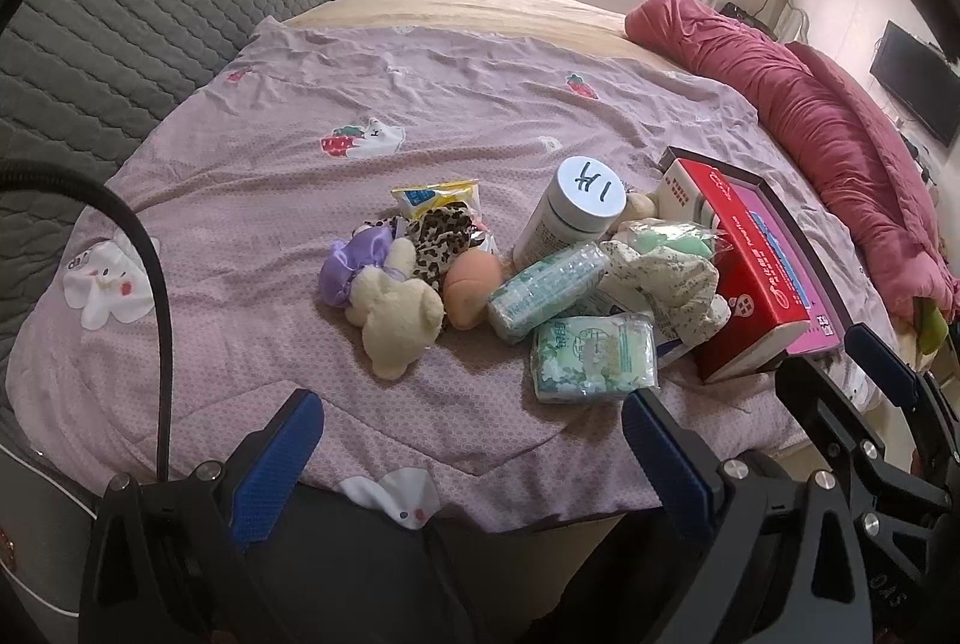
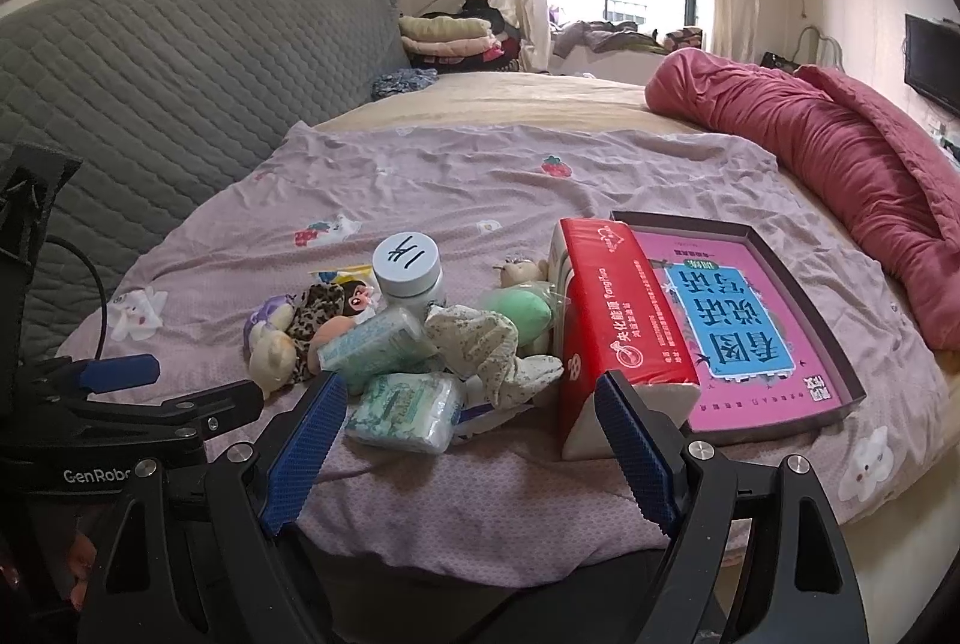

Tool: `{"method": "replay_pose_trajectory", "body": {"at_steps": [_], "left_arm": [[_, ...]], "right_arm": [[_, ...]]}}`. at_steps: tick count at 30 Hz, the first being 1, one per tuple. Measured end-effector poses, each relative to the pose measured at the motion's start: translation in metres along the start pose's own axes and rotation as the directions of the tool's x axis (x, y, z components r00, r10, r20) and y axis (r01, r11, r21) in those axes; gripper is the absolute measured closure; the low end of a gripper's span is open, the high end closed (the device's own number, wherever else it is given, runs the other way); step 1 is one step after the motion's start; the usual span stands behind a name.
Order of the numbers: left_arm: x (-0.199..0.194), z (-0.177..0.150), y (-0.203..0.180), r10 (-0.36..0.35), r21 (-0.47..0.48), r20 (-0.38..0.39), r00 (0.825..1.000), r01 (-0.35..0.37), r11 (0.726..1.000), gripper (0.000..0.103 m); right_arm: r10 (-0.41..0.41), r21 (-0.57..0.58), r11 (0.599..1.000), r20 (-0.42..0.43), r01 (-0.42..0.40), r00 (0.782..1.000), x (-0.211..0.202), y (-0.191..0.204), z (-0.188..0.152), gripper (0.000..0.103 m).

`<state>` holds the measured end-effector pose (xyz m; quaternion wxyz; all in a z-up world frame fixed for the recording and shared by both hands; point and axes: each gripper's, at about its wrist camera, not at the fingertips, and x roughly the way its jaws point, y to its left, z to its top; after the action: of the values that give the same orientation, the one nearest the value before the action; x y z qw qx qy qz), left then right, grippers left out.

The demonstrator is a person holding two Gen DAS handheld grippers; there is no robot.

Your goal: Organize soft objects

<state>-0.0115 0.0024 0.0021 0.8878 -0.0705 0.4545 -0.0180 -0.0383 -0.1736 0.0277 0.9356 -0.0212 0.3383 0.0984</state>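
Soft objects heaped mid-bed on the lilac sheet (image 1: pixel 240 200): cream plush bear (image 1: pixel 396 311), tissue packs (image 1: pixel 591 359), floral cloth (image 1: pixel 672 284), mixed with a hard white bottle (image 1: pixel 570 218). The red tissue box (image 2: pixel 606 302) leans on the tray (image 2: pixel 834 344), presumably the sorting target. Left hand-held gripper (image 1: pixel 474 464) and right hand-held gripper (image 2: pixel 474 440) hover released, empty, nearside.
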Motion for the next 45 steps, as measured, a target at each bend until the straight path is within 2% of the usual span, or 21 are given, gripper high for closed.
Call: {"method": "replay_pose_trajectory", "body": {"at_steps": [25, 34, 41, 45], "left_arm": [[0.003, -0.001, 0.000, -0.008, 0.006, -0.014, 1.000, 0.008, 1.000, 0.002], [0.005, 0.000, 0.007, -0.014, -0.023, -0.016, 1.000, 0.014, 1.000, 0.002], [0.009, 0.004, 0.027, -0.024, -0.090, -0.036, 0.999, 0.020, 0.996, 0.002], [0.020, 0.005, 0.044, -0.014, -0.140, -0.058, 0.998, 0.006, 0.990, 0.002]], "right_arm": [[-0.001, -0.009, 1.000, 0.005, 0.001, 1.000, 0.000, 0.000, 0.000, 0.018], [0.020, -0.053, 0.998, 0.010, -0.020, 1.000, 0.002, 0.010, -0.001, 0.018], [0.056, -0.132, 0.989, -0.039, -0.060, 0.998, 0.022, 0.028, -0.010, 0.018], [0.060, -0.156, 0.985, -0.102, -0.075, 0.993, 0.045, 0.037, -0.016, 0.018]]}}
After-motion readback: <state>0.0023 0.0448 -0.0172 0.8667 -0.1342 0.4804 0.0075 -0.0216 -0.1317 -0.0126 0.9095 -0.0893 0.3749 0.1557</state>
